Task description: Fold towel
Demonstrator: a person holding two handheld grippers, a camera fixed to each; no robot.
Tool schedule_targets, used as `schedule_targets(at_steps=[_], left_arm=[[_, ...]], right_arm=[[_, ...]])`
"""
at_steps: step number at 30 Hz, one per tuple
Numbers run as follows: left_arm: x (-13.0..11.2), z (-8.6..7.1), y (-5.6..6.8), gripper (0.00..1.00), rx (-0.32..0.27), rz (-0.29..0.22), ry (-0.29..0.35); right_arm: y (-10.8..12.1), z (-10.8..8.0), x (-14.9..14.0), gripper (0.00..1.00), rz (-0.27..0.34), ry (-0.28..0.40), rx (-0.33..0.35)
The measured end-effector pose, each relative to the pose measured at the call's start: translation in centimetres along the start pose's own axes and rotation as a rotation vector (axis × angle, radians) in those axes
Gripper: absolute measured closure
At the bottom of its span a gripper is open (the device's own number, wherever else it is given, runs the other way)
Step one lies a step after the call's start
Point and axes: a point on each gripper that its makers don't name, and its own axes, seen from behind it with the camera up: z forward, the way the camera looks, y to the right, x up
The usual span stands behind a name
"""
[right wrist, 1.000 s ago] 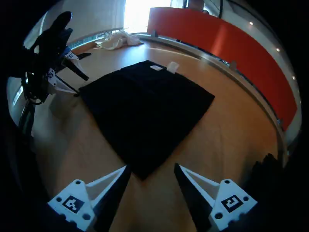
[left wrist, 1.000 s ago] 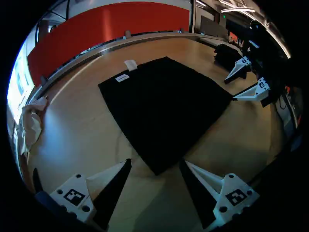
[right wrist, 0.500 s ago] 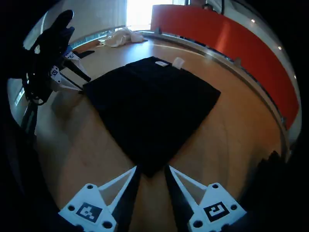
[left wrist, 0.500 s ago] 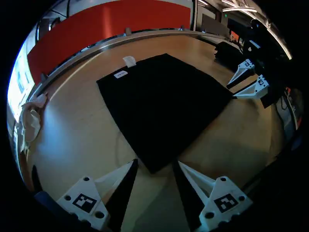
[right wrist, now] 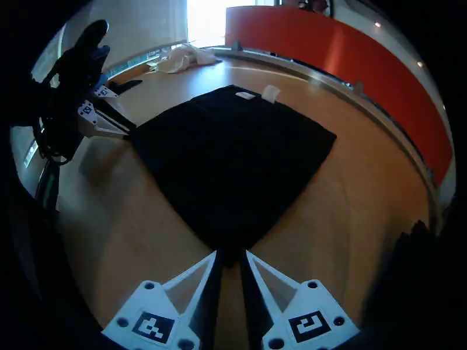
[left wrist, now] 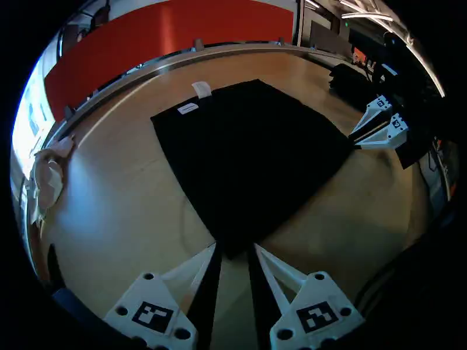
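We now have the left gripper (left wrist: 232, 261) and right gripper (right wrist: 231, 261) narrowed from wide around near corners of the towel (left wrist: 251, 151), nearly pinching.

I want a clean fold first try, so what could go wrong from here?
1. The left gripper and the right gripper each straddle only the very tip of a towel corner; so shallow a bite may slip on lifting.
2. If just one corner holds, the towel would likely drag askew across the table and fold crooked.
3. Whether the narrow jaws pinch the cloth cannot be told; lifting now might leave it behind.
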Motion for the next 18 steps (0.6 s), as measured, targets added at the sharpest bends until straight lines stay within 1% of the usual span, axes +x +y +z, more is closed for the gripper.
schedule_targets(at_steps=[3, 9, 13, 15, 18], left_arm=[[-0.06, -0.03, -0.06, 0.80, 0.004, -0.005, -0.001], [-0.03, -0.09, 0.03, 0.83, 0.005, -0.020, 0.002], [-0.03, -0.10, 0.48, 0.85, -0.009, -0.009, 0.004], [-0.04, -0.11, 0.68, 0.89, -0.013, -0.002, 0.004], [0.12, -0.18, 0.71, 0.90, -0.008, 0.000, 0.006]], right_arm=[[0.28, -0.03, 0.00, 0.82, 0.014, 0.000, -0.013], [0.23, -0.20, 0.06, 0.86, 0.031, 0.002, -0.016], [0.24, -0.24, 0.02, 0.87, 0.031, 0.001, -0.021], [0.28, -0.26, 0.00, 0.87, 0.035, 0.001, -0.022], [0.34, -0.32, 0.11, 0.87, 0.043, 0.006, -0.021]])
